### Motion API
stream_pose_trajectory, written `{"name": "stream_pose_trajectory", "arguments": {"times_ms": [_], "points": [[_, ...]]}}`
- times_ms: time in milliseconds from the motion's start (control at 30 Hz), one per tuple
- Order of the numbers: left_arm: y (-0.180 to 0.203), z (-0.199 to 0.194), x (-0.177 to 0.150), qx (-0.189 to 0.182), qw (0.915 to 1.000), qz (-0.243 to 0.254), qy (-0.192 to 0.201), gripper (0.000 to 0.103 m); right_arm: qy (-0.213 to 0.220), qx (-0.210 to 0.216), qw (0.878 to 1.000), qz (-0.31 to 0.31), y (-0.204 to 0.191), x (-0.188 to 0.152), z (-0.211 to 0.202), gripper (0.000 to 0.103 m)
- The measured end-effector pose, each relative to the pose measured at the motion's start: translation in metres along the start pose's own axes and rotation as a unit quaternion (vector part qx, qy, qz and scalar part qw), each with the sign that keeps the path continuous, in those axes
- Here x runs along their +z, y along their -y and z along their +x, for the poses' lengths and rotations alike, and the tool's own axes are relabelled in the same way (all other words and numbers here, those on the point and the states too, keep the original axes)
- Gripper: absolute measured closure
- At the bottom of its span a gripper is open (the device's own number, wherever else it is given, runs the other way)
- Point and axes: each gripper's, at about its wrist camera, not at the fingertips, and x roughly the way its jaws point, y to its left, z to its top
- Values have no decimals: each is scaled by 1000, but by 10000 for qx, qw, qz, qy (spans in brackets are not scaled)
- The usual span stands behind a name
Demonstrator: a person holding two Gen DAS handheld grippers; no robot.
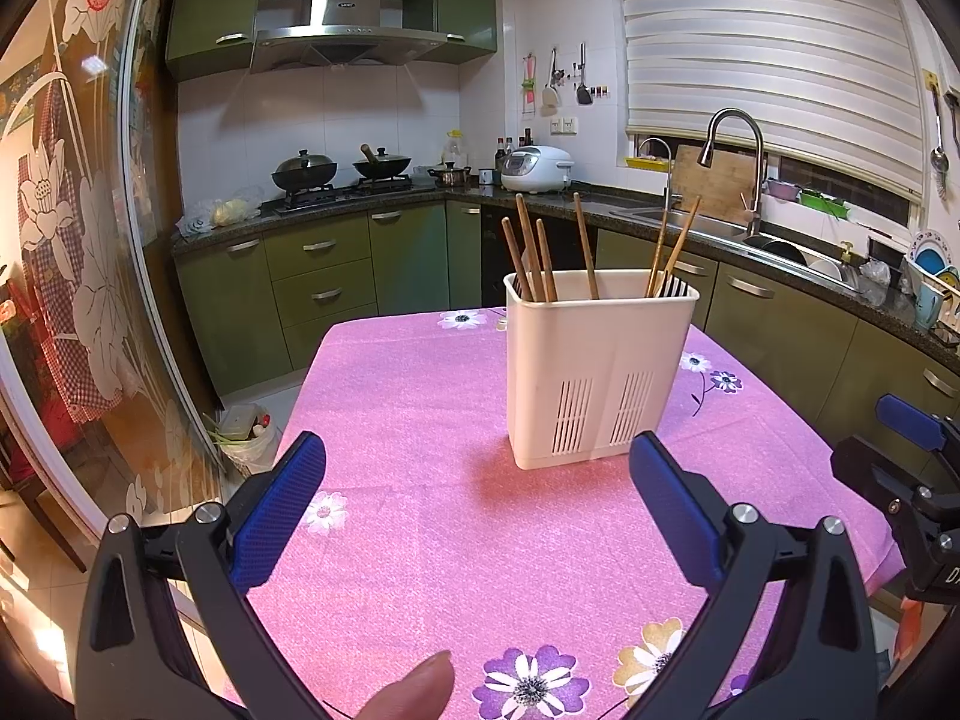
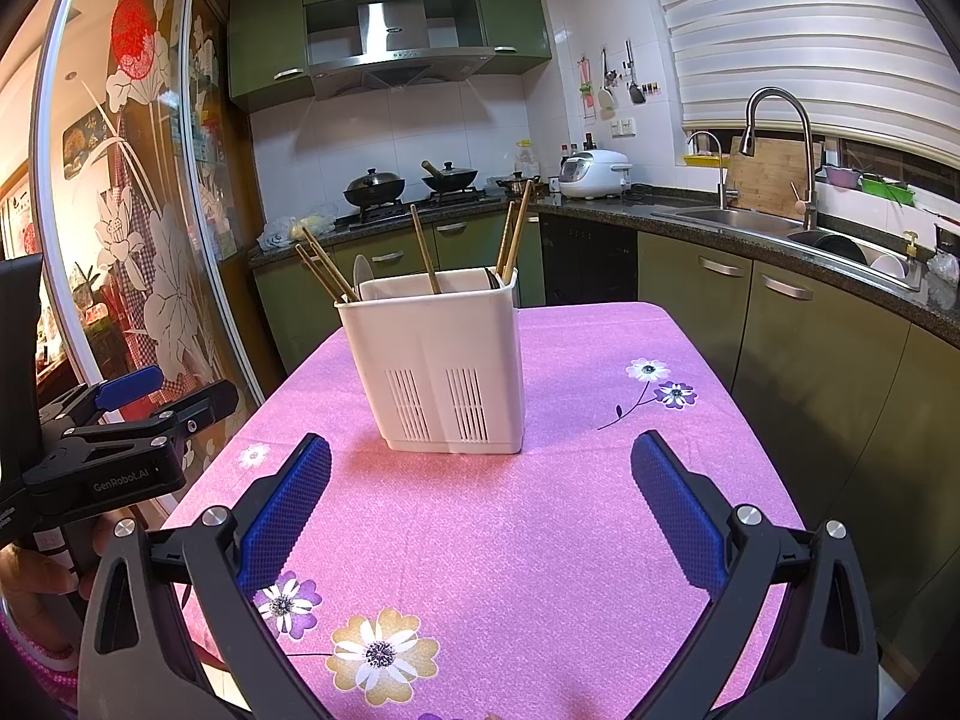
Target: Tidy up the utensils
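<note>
Fig. Utensil sorting, both grippers at rest above the table (image 1: pixel 420 396). L gripper (image 1: pixel 477 468) spread wide, nothing betw. its blue pads; R gripper (image 2: pixel 480 468) likewise wide open and empty. White slotted holder (image 1: pixel 591 360) stands upright near the middle of the pink floral cloth, ahead of both grippers and apart from them. Wooden chopsticks (image 1: pixel 543 258) lean in its compartments; fork tines (image 1: pixel 672 287) show at its R end. No loose utensils visible on the cloth, so sorting appears done or at a regrouping stage. Next move, if any, prob. calls for reaching in from above and pinching one slim stick w/o tipping the light holder. R-wrist view alone shows a spoon bowl (image 2: pixel 362 277) at the holder's L end; L-wrist view alone shows a fingertip (image 1: pixel 414 690) at the bottom edge
</note>
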Motion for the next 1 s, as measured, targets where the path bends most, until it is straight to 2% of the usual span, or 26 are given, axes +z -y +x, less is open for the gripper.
{"name": "stream_pose_trajectory", "arguments": {"times_ms": [1000], "points": [[-4,1,-5,9,10000,-18,-1,7,-25,29,10000,-37,1,-2,2,4]]}}
